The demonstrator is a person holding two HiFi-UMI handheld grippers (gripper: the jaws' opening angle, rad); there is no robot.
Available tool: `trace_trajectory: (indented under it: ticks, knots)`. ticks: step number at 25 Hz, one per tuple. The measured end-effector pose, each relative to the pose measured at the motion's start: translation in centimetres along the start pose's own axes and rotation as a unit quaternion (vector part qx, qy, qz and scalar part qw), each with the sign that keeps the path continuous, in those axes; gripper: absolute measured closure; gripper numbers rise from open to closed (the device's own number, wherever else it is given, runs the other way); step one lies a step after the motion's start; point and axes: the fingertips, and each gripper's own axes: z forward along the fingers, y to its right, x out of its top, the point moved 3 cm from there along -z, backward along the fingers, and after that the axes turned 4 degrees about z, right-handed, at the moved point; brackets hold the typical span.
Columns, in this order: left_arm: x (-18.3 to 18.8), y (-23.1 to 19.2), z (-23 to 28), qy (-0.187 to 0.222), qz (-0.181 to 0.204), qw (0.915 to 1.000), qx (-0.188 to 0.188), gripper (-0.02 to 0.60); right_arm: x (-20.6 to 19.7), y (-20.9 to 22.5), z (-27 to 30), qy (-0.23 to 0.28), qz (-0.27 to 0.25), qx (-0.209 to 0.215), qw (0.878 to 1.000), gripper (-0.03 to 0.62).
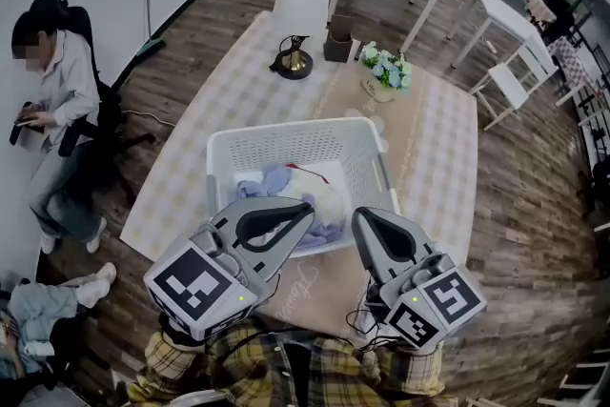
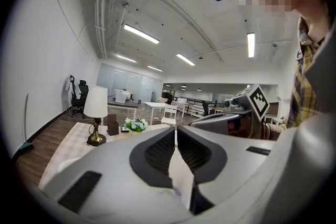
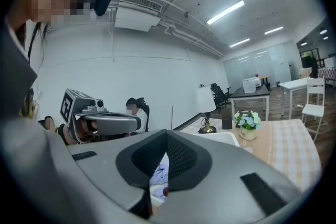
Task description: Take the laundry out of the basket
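We count two grippers, one white basket (image 1: 286, 134) and one heap of laundry (image 1: 284, 184) lying in it (pale blue and white cloth with a red bit; we cannot tell how many pieces). The basket stands on the checked table (image 1: 440, 148), at its near edge. The left gripper (image 1: 307, 208) hangs over the basket's near rim above the heap, its jaws closed tip to tip with nothing clamped. The right gripper (image 1: 360, 216) is just beside it, also clenched and empty, and the cloth shows only behind its jaws. Beyond the basket we see three things: one lamp (image 1: 294, 60), one brown box (image 1: 337, 44) and one pot of flowers (image 1: 384, 71). One person (image 1: 59, 81) sits to the left.
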Motion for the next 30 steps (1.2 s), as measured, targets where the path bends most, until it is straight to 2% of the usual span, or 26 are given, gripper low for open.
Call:
trace_trajectory:
  ticks: [4, 10, 12, 16, 23, 30]
  knots:
    - [-0.5, -4.4, 0.3, -0.007, 0.037, 0.9992, -0.014, 0.531, 0.3, 0.3, 3.7, -0.009, -0.006, -0.016, 1.000, 0.576]
    - [-0.5, -9.2, 1.0, -0.036, 0.035, 0.9969, -0.061, 0.526, 1.6, 0.1, 8.1, -0.029, -0.005, -0.026, 0.999, 0.563]
    - [-1.7, -10.3, 1.9, -0.048, 0.035, 0.9954, -0.074, 0.497, 0.7, 0.7, 9.4, -0.047, -0.013, -0.027, 0.998, 0.560]
    - [-3.7, -12.3, 3.5, -0.078, 0.046, 0.9910, -0.098, 0.469, -1.1, 1.9, 11.5, -0.099, -0.032, -0.018, 0.994, 0.493]
    - [-6.1, -13.0, 5.5, -0.128, 0.068, 0.9774, -0.154, 0.400, -4.8, 3.5, 13.2, -0.187, -0.018, 0.014, 0.982, 0.427]
    - [-10.2, -12.6, 8.7, -0.193, 0.047, 0.9609, -0.193, 0.333, -8.7, 5.4, 14.2, -0.283, -0.003, 0.049, 0.958, 0.335]
